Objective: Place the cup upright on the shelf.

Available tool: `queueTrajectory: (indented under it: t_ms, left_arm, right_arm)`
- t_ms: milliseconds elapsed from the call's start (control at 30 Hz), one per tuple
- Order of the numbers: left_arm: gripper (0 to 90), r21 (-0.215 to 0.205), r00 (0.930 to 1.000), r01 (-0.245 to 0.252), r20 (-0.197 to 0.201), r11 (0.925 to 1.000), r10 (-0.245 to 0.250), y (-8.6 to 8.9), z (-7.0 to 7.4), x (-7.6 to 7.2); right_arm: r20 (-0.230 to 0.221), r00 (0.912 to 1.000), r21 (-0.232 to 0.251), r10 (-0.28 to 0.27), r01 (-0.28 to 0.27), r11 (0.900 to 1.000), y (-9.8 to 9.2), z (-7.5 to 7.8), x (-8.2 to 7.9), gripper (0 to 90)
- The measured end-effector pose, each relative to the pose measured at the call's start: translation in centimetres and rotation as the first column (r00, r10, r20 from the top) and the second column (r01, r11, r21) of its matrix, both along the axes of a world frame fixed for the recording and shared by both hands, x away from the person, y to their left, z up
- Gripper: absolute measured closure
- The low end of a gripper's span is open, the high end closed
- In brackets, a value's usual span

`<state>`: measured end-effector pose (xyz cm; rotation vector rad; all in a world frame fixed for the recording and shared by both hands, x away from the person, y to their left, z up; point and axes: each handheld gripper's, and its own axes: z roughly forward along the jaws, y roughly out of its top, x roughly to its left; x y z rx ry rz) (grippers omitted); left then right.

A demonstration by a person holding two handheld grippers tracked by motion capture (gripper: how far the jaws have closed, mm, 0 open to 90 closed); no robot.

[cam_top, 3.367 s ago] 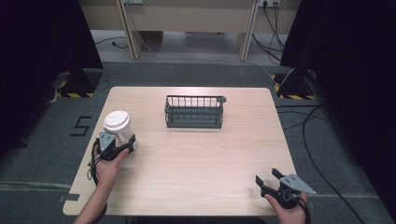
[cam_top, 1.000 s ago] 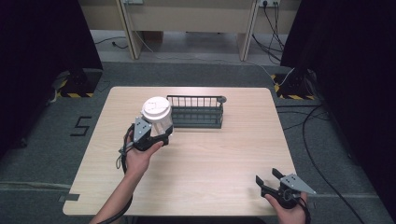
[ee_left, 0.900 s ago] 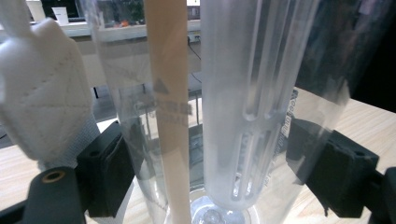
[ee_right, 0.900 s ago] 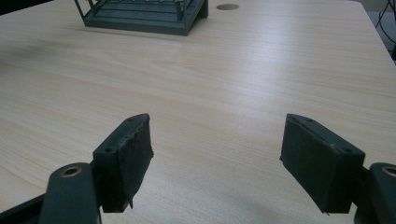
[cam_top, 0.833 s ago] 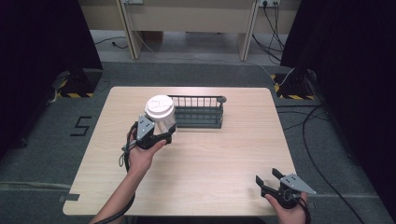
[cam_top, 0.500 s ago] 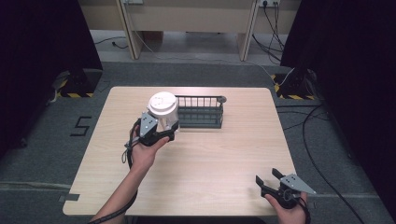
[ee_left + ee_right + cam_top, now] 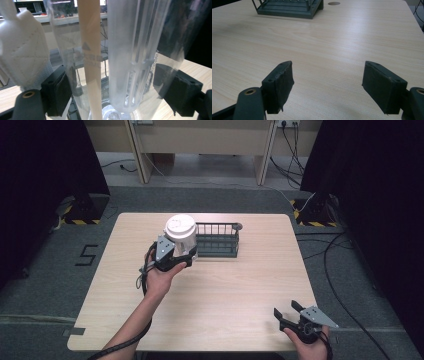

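Observation:
A clear plastic tumbler with a white lid (image 7: 181, 234) is held above the table, just left of a dark wire basket (image 7: 216, 240). My left gripper (image 7: 176, 254) is shut on the tumbler's body. In the left gripper view the clear tumbler (image 7: 125, 57) sits between both black pads (image 7: 58, 93), with a cream strip and an inner ribbed tube inside it. My right gripper (image 7: 289, 312) rests at the table's front right, open, nothing between its pads (image 7: 280, 83). The basket (image 7: 287, 5) lies far ahead of it.
The light wooden table (image 7: 240, 290) has a small round hole (image 7: 334, 3) near its far edge, beside the basket. A white padded shape (image 7: 22, 50) shows at the left of the left gripper view. Cables run over the grey floor (image 7: 340, 250) to the right.
My left gripper has carried the tumbler up off the table's left side and rightward toward the basket, drifting a little more right in the last second. The right gripper has stayed still.

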<state>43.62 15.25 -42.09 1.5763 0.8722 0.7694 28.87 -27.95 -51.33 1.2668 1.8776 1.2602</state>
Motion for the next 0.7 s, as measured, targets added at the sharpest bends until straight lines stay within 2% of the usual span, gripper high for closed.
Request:
queueTrajectory:
  t_ms: [700]
  left_arm:
    - [17.9,0.004,0.9998,0.017,0.005,0.9998,-0.017,-1.8,0.8,1.6]
  right_arm:
    - [0.0,1.0,-0.002,0.002,-0.002,1.0,0.0,0.0,0.0,25.2]
